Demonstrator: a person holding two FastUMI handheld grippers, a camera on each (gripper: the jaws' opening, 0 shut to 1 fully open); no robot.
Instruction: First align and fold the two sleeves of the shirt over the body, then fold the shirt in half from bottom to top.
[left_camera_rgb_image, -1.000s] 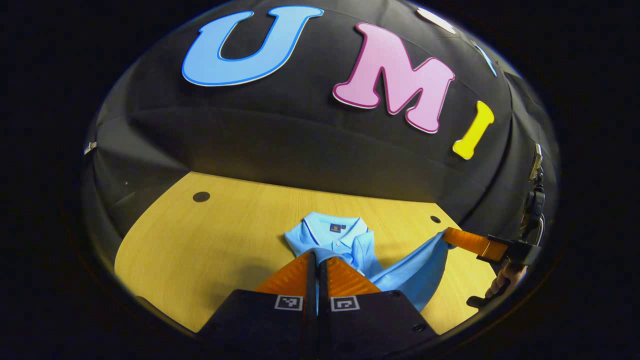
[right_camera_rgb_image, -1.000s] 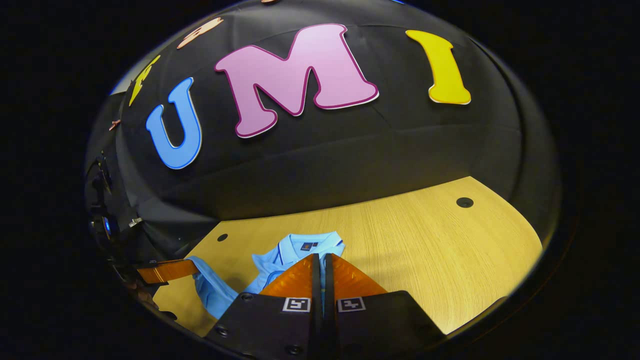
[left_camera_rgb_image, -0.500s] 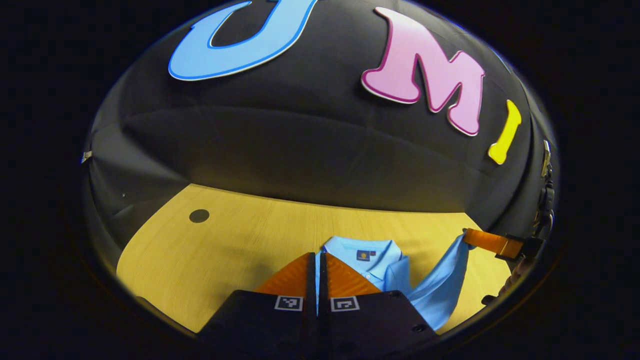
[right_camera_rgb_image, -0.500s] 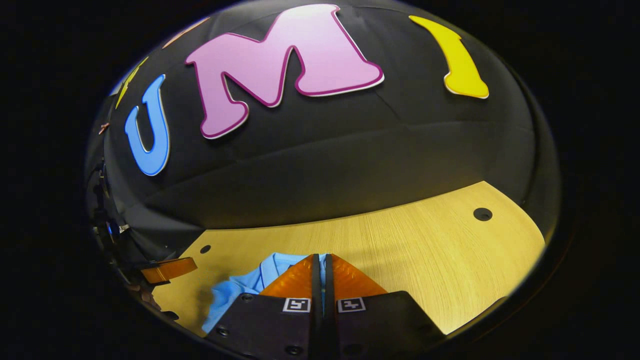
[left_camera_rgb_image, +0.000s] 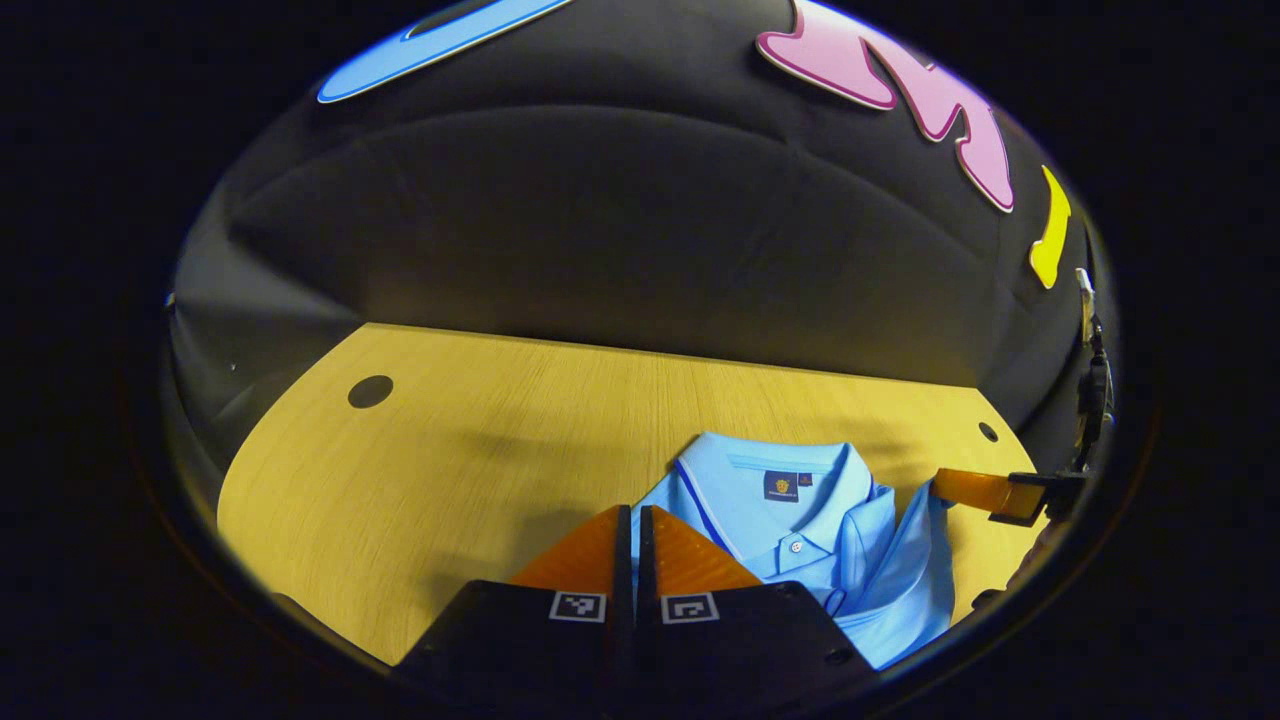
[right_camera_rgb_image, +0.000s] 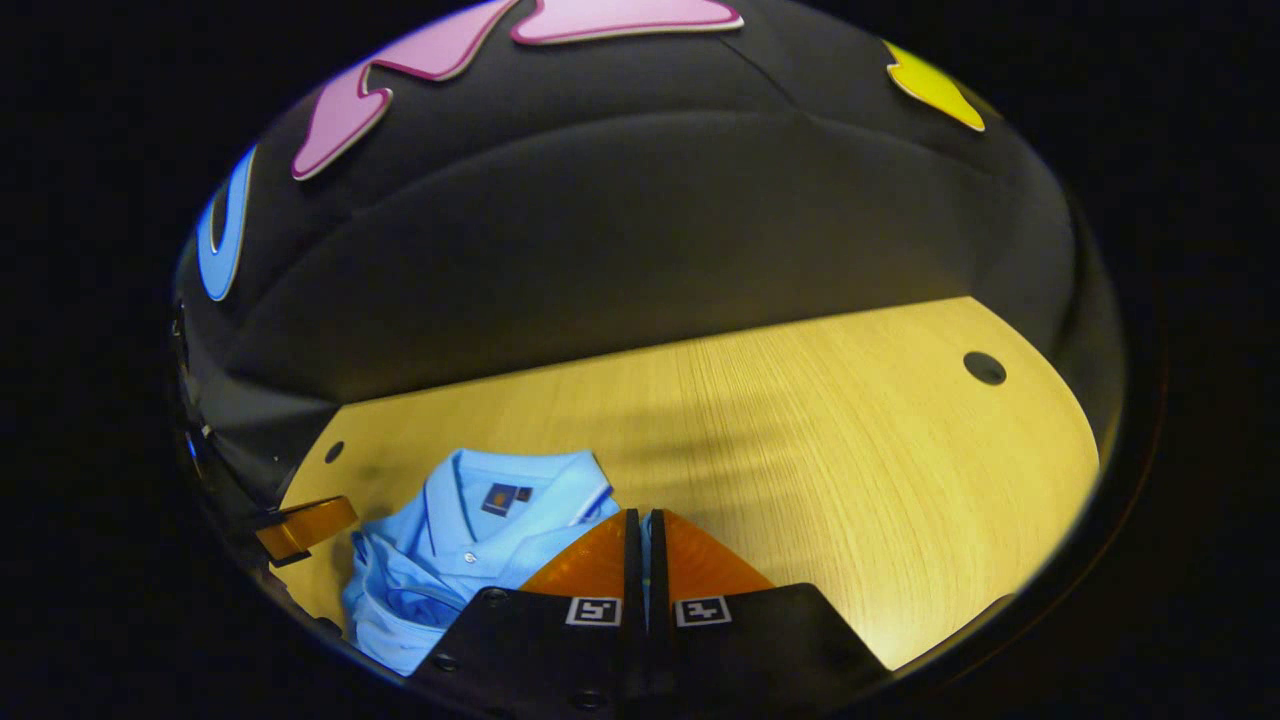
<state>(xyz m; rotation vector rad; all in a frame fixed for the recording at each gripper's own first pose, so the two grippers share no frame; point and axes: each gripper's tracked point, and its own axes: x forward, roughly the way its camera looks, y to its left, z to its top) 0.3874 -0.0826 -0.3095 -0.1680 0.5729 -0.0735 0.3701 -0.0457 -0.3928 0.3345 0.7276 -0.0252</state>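
1. Shirt (left_camera_rgb_image: 800, 520): light blue polo, lying on the wooden table (left_camera_rgb_image: 480, 450) towards its near edge. Collar (left_camera_rgb_image: 770, 480) faces up with the placket button showing. In the right gripper view the shirt (right_camera_rgb_image: 450, 560) sits left of our fingers, with folds bunched below the collar.

2. Left gripper (left_camera_rgb_image: 632, 530): fingers pressed together with a thin strip of blue cloth showing between them; we judge it clenched on an edge of the shirt, close beside the collar.

3. Right gripper (right_camera_rgb_image: 640, 535): fingers likewise pressed together on a sliver of blue fabric; we judge it gripping the shirt. In the left gripper view it (left_camera_rgb_image: 945, 487) meets the fabric at the shirt's far side, the cloth rising in a ridge towards it.

4. Step in hand, by our judgement: carrying the gripped edges up to the collar, the bottom-to-top fold. Which hem or sleeve each gripper holds we cannot tell.

5. Handling notes:
   - Keep both grippers level with each other, so that the carried edge lies square to the collar.
   - Lower the cloth flat before letting go; the ridge by the right gripper needs easing out, or it will set as a crease.
   - Open both grippers together, then withdraw low and backwards to avoid dragging the layer askew.
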